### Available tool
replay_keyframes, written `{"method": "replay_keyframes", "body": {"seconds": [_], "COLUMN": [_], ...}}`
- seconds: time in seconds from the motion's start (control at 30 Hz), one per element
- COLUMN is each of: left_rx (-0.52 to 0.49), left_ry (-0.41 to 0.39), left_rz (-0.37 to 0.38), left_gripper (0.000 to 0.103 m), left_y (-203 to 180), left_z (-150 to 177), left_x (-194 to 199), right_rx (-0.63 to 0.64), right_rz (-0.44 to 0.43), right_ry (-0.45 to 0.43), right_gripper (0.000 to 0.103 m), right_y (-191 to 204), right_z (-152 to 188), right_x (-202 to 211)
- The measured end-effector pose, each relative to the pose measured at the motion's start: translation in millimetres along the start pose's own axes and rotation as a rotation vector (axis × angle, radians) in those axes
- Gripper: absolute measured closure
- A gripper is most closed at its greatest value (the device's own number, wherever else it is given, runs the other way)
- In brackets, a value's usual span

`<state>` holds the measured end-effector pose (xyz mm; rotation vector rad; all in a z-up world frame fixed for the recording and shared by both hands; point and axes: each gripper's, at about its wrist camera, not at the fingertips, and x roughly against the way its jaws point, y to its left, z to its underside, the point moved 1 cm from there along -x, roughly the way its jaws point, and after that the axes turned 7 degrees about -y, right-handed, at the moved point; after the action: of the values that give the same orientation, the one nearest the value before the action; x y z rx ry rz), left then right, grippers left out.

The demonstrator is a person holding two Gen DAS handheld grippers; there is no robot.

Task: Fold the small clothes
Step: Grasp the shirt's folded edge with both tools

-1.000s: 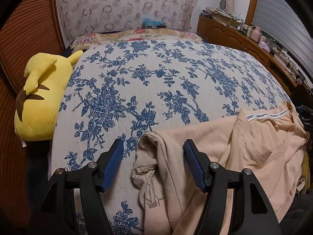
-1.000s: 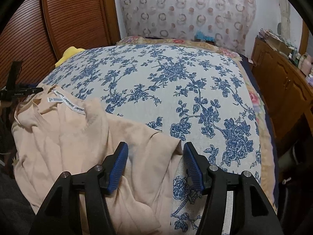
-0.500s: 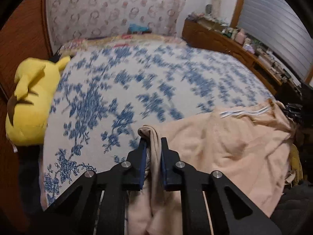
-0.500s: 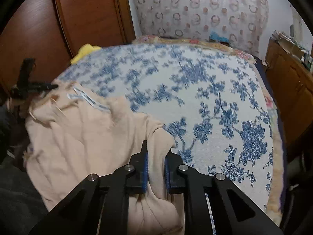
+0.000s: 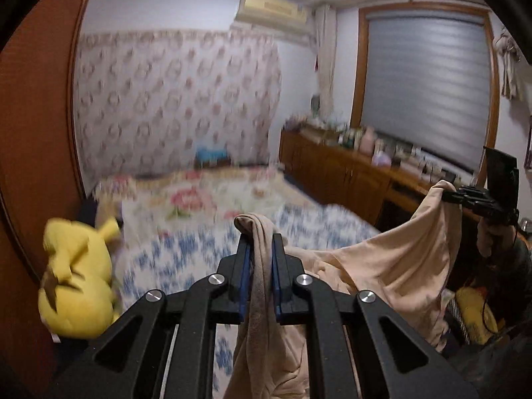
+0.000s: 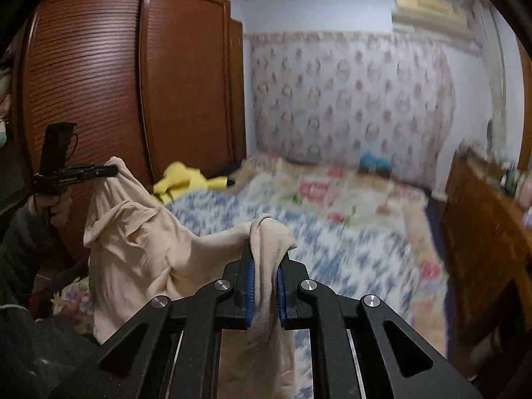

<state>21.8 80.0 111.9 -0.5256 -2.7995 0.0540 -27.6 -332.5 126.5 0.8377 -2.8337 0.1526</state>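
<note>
Both pinch the peach shirt (image 5: 392, 266): left gripper (image 5: 260, 266) and right gripper (image 6: 265, 274) each clamp 1 bunched corner, lifted over the near bed (image 6: 349, 249). Light, limp, sags between; regrip at flat seams.

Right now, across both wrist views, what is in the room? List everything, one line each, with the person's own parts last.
Peach fabric garment: one, lifted above the bed, strung between both grippers.
Blue-flowered white bedspread: one, covering the bed.
Yellow plush toy: one, at the bed's left edge beside the wardrobe.
Brown slatted wooden wardrobe: one, left of the bed.
Wooden sideboard: one, brown, under the window, with small items on top.
Grey window blind: one, lowered.
Cream air conditioner: one, high on the wall.
Left hand-held gripper: black with blue pads, shut on the garment.
Right hand-held gripper: the same, shut on the garment.
</note>
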Motion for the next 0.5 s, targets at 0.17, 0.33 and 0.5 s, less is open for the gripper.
{"method": "replay_keyframes", "body": {"seconds": [0.17, 0.33, 0.5], "left_rx": [-0.029, -0.065, -0.089], "left_ry": [-0.134, -0.234, -0.322], "left_rz": [-0.029, -0.063, -0.086], "left_gripper": [0.091, 0.091, 0.091], "left_y": [-1, -1, 0], "left_z": [-52, -94, -126], "left_x": [30, 54, 74], "right_rx": [0.06, 0.131, 0.191], "right_rz": [0.048, 0.077, 0.127], "right_ry": [-0.119, -0.219, -0.28], "right_gripper": [0.092, 0.093, 0.093], "right_y": [2, 11, 15], "right_z": [-54, -102, -140], "right_x": [44, 88, 120]}}
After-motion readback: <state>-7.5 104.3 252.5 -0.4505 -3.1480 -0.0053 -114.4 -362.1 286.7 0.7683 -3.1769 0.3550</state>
